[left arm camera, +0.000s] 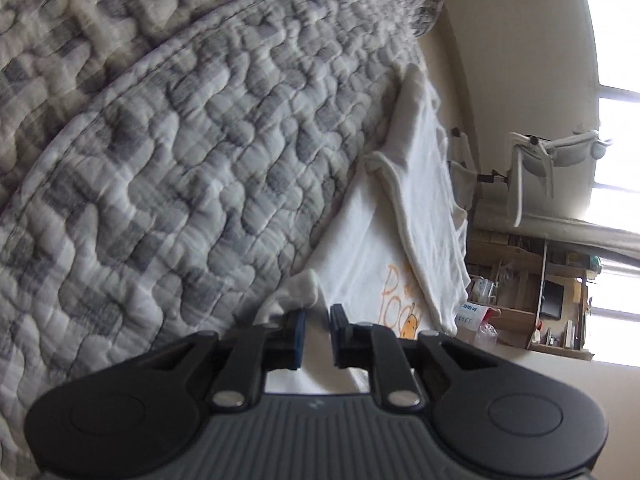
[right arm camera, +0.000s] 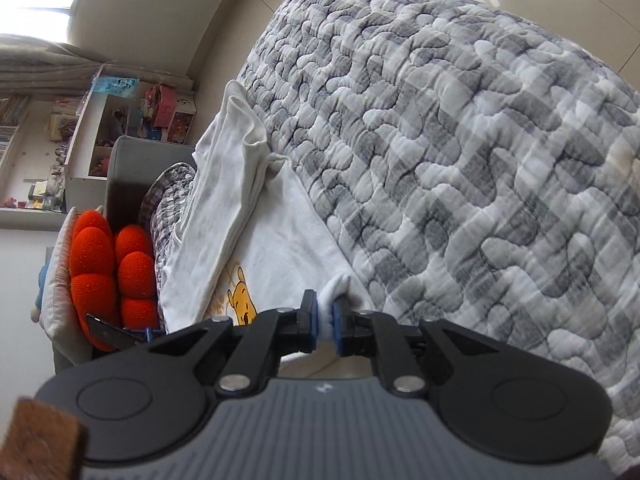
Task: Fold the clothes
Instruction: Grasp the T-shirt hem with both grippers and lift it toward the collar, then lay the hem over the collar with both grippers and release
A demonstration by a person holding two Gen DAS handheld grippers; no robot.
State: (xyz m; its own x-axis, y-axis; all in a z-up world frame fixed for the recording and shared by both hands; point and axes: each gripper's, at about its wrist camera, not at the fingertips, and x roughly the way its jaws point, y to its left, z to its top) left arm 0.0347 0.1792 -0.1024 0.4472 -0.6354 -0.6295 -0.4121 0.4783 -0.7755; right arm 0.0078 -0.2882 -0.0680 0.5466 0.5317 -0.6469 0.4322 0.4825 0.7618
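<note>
In the left wrist view, the left gripper (left arm camera: 318, 334) sits with its blue-padded jaws slightly parted. A bunched white corner of cloth lies just beside the left pad, but whether the pads pinch it cannot be told from here. The right wrist view is clearer: the right gripper (right arm camera: 326, 326) is clamped on a wad of the white T-shirt (right arm camera: 280, 232), the fabric squeezed between both blue pads.

The shirt spreads away from both grippers across a grey-and-white quilted bedspread (right arm camera: 460, 160). One side is already folded inward as a long flap over the body. The left view shows orange lettering on the shirt; the right view shows the yellow cartoon bear's face (right arm camera: 243, 298) instead.

Beyond the shirt, the views part. Only the right view shows a red-orange bumpy plush (right arm camera: 108, 264) against a grey headboard, and a white shelf (right arm camera: 120, 128) of toys further off. Only the left view shows a white chair (left arm camera: 536, 168), a wooden shelf (left arm camera: 520, 292) and bright windows (left arm camera: 616, 160).
</note>
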